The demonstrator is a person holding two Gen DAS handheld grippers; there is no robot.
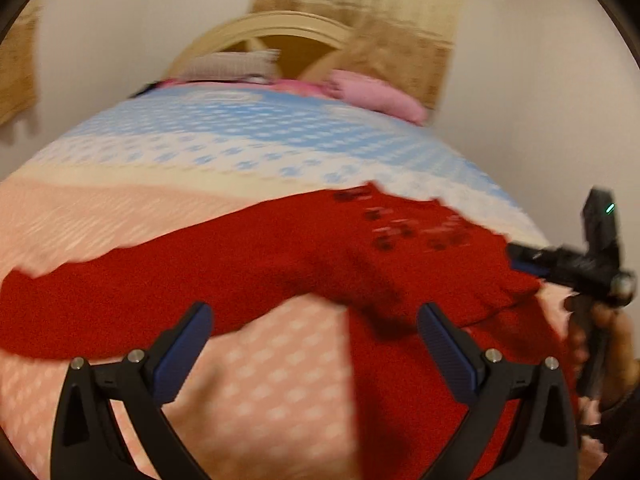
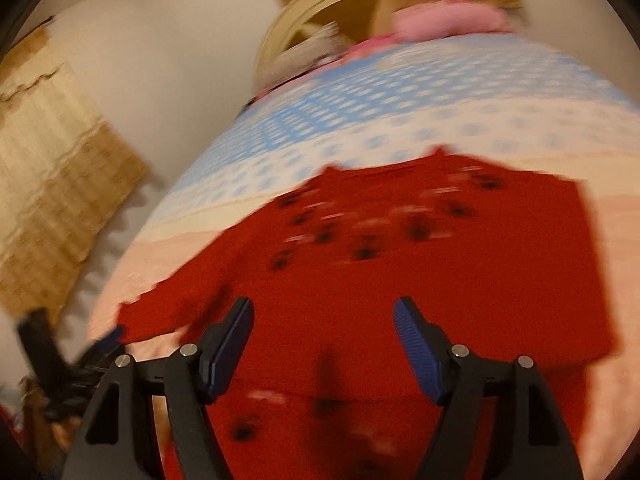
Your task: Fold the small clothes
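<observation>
Fuzzy matt knit red sweater [image 2: 400, 280]

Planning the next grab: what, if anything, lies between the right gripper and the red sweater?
Nothing visible. The right gripper has its jaws open directly over the red sweater, with only bare knit between them.

the left gripper [image 1: 314, 328] points forward and down, its two blue-padded jaws spread wide with nothing between them. the right gripper [image 2: 323, 322] tilts downward too, jaws apart and gripping nothing. in the left wrist view the right gripper sits at the right edge, with the person's hand [image 1: 608, 344] wrapped round its handle.
</observation>
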